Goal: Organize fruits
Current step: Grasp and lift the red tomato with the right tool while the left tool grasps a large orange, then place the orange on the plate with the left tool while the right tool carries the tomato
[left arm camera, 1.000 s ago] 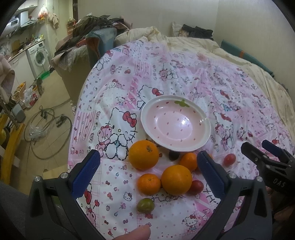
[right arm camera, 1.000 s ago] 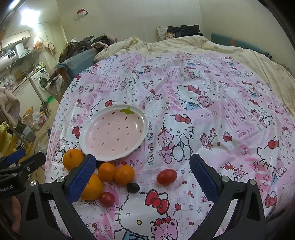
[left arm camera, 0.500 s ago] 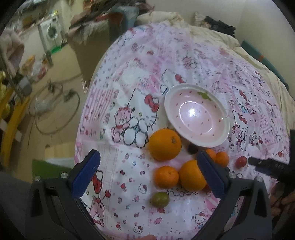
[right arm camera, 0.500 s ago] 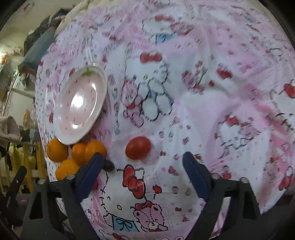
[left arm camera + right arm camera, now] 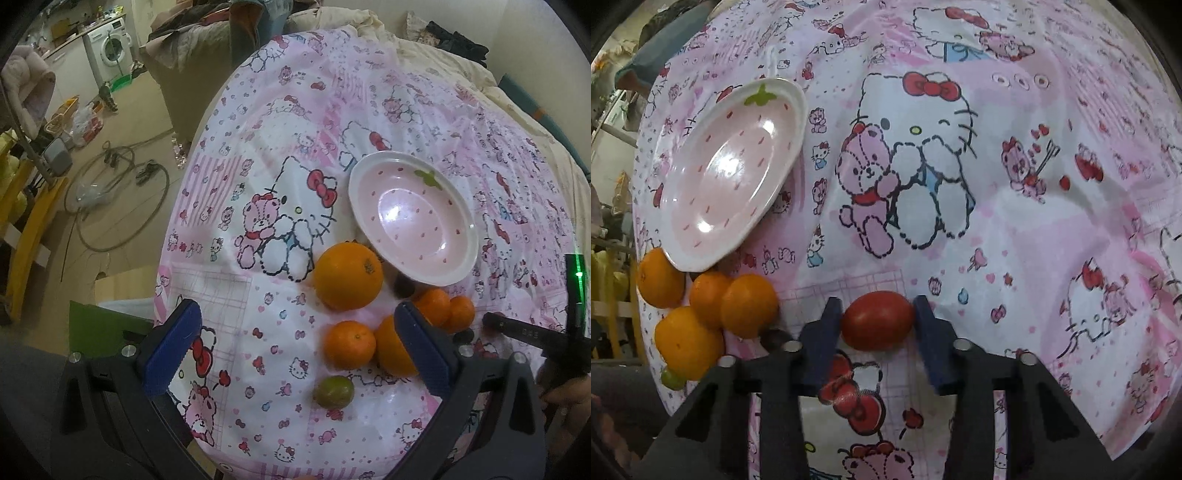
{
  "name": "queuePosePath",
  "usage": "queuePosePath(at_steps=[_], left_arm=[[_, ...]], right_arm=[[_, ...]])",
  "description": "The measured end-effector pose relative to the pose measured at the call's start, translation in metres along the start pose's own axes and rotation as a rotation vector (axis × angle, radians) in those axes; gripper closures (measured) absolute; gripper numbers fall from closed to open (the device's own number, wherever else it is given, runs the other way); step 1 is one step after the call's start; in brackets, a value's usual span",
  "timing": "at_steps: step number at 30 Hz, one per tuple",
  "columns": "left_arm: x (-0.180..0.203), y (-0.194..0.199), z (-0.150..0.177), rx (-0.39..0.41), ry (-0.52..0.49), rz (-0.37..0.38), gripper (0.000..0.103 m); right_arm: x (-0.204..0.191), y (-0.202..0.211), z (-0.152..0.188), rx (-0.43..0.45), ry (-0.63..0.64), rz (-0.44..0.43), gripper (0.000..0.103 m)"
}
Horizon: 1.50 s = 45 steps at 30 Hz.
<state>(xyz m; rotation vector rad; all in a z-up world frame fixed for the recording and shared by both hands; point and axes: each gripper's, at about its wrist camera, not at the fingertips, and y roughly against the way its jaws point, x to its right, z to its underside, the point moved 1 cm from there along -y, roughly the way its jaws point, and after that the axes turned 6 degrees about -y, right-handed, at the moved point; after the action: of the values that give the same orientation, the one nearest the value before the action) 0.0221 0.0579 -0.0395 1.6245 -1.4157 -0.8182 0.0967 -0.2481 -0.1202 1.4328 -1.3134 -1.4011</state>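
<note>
A pink strawberry-pattern plate (image 5: 458, 206) (image 5: 683, 206) lies empty on the Hello Kitty cloth. Below it sit a large orange (image 5: 348, 275), a smaller orange (image 5: 349, 345), another orange (image 5: 391, 349) partly behind my left finger, two small mandarins (image 5: 445, 308) and a green fruit (image 5: 333, 391). My left gripper (image 5: 295, 350) is open above the cloth, left of the fruit. My right gripper (image 5: 877, 321) has closed on a red tomato (image 5: 877, 319), its blue pads touching both sides. The oranges (image 5: 738, 304) lie left of it.
A dark small fruit (image 5: 404, 287) sits by the plate's rim. The table's left edge drops to a floor with cables (image 5: 118, 199) and a washing machine (image 5: 110, 48). Bedding (image 5: 424, 48) lies behind the table. The right gripper's body (image 5: 532, 336) shows at the right.
My right gripper has moved down to the tomato and its jaws have closed from wide open onto it. My left gripper has shifted slightly closer; the fruit has not moved.
</note>
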Motion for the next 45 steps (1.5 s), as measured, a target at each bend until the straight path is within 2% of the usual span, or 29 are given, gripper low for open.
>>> queuePosePath(at_steps=[1, 3, 8, 13, 17, 19, 24, 27, 29, 37, 45], left_arm=[[-0.001, -0.002, 0.001, -0.012, -0.003, -0.010, 0.000], [-0.001, -0.008, 0.001, -0.046, -0.018, -0.014, 0.000], [0.007, -0.023, -0.010, -0.115, -0.051, 0.011, 0.000], [0.029, -0.038, -0.021, -0.151, -0.097, 0.008, 0.003], [0.051, -0.055, -0.026, -0.182, -0.182, -0.034, 0.006], [0.057, -0.064, -0.026, -0.202, -0.213, -0.070, 0.011], [0.066, -0.081, -0.023, -0.253, -0.253, -0.092, 0.013], [0.068, -0.087, -0.025, -0.260, -0.270, -0.099, 0.027], [0.071, -0.091, -0.026, -0.274, -0.281, -0.071, 0.045], [0.066, -0.087, -0.028, -0.271, -0.263, -0.025, 0.051], [0.053, -0.058, -0.028, -0.237, -0.205, 0.025, 0.051]], right_arm=[[0.000, 0.001, 0.000, -0.008, 0.005, -0.006, 0.063], [0.004, 0.006, -0.001, -0.028, -0.023, -0.073, 0.063], [0.005, 0.027, 0.001, 0.009, -0.058, -0.172, 0.063], [0.008, 0.045, -0.002, 0.046, -0.055, -0.211, 0.063], [0.014, 0.056, -0.004, 0.066, -0.073, -0.240, 0.063], [0.013, 0.059, -0.005, 0.080, -0.072, -0.246, 0.063], [0.008, 0.062, -0.009, 0.090, -0.082, -0.267, 0.063], [0.006, 0.063, -0.011, 0.089, -0.081, -0.278, 0.063], [0.004, 0.064, -0.011, 0.090, -0.077, -0.283, 0.063], [-0.001, 0.066, -0.013, 0.100, -0.057, -0.277, 0.063], [0.000, 0.062, -0.012, 0.097, -0.054, -0.259, 0.063]])
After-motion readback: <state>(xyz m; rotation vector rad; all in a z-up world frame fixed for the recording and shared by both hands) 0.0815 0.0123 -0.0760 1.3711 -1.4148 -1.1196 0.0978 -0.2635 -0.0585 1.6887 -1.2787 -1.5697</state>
